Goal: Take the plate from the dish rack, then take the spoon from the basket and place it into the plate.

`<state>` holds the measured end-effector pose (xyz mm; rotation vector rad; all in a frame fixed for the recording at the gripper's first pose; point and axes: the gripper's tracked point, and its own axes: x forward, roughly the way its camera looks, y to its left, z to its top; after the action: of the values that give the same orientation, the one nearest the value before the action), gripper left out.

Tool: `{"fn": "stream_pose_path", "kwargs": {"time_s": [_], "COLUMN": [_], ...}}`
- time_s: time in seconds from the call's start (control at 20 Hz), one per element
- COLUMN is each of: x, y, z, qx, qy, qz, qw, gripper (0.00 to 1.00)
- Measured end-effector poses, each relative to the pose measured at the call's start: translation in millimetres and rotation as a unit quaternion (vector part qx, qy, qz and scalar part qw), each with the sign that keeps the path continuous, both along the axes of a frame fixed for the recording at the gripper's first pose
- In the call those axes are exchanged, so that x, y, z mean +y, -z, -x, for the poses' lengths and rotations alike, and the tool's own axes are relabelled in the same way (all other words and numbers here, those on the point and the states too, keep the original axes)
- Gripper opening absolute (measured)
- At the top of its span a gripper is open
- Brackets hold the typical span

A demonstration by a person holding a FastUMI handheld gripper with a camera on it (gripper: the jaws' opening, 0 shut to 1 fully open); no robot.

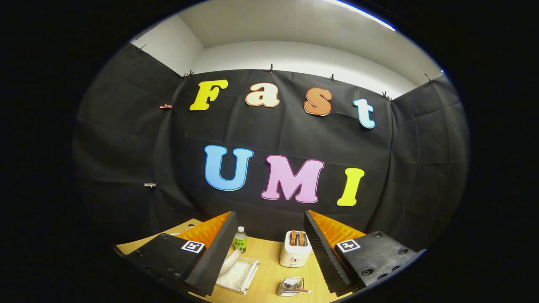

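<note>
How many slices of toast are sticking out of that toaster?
2, side by side in the slots of the white toaster, on the table beyond the open gripper fingers. Anything deeper in the slots would be hidden.

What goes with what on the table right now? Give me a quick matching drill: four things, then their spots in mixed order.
Things:
1. bottle
2. toaster
3. basket
4. dish rack

Places:
A. nearest, low between the open tool's fingers, a spoon in it
B. upright at the back, beside the left finger
C. partly behind the left finger, a plate leaning in it
D. beyond the basket, beside the right finger, two slices in its slots

Pairs: 1-B, 2-D, 3-A, 4-C

The tool is open and holds nothing.
</note>
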<state>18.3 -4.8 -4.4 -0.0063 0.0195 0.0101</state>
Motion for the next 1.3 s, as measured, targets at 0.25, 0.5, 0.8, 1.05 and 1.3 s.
{"fn": "stream_pose_path", "kwargs": {"time_s": [0.25,0.5,0.8,1.05,1.3], "x": [22.3,70.6,117.6,150.0,143.2], "y": [33.1,91.1,182.6,262.3,335.9], "z": [-12.2,-37.5,-71.1,-96.6,-123.9], "qx": [0.047,0.123,0.223,0.314,0.388], "qy": [-0.028,-0.082,-0.109,-0.1,-0.032], "qz": [-0.008,-0.038,-0.036,-0.076,-0.086], "qw": [0.999,0.988,0.968,0.941,0.917], "gripper": [0.97,0.97,0.97,0.96,0.87]}}
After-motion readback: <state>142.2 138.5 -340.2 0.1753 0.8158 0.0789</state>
